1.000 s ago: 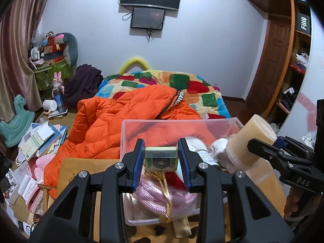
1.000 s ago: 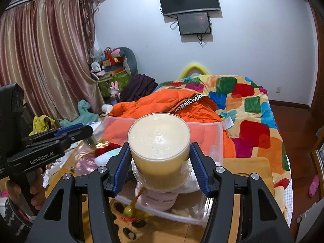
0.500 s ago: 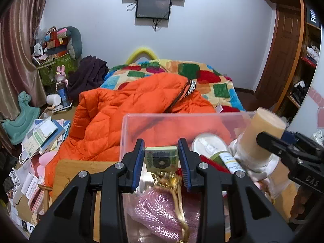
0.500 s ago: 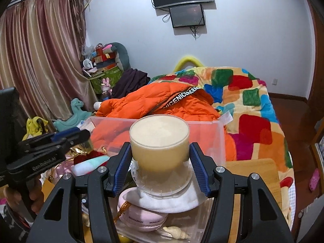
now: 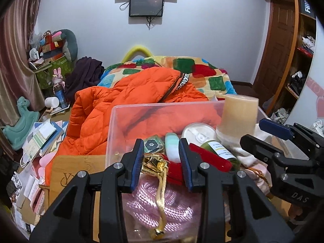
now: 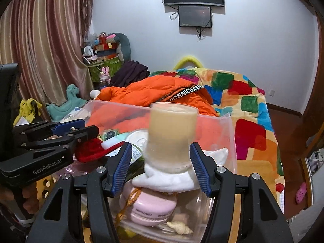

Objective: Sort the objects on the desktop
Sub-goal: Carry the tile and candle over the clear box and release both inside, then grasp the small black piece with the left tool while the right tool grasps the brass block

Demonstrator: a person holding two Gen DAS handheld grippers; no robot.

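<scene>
Your left gripper (image 5: 162,162) has its jaws part-way apart and nothing clamped. The small green box (image 5: 153,145) lies in the clear bin (image 5: 162,109) just past the pad on the left of the frame. It is narrower than the gap, and the far pad does not reach it. A gold cord (image 5: 162,192) and a pale tube (image 5: 172,147) show in the gap, lower in the bin. The cord runs down over a pink mesh pouch (image 5: 162,206), whose lower part is cut off by the gripper body.

Your right gripper (image 6: 161,166) is open to about the width of the cream cup (image 6: 172,129). The cup stands between the fingertips on a white cloth (image 6: 162,180) inside the bin. It is motion-blurred, so its edges are hard to read. Still, a strip of background shows between it and the pad on the left of the frame, so it is not pinched. Whether the right-of-frame pad touches it, you cannot tell.

Under the cloth sits a pink case (image 6: 151,208), half covered, its lettering too small to read. A pale shell (image 6: 180,227) lies at the bin's near edge.

A red pouch (image 5: 208,157) and a green bottle (image 5: 218,149) lie mid-bin, partly hidden by the fingers. The bin's far wall blurs the orange jacket (image 5: 121,109) behind it. Only part of your hand (image 6: 28,200) shows at the lower left.
</scene>
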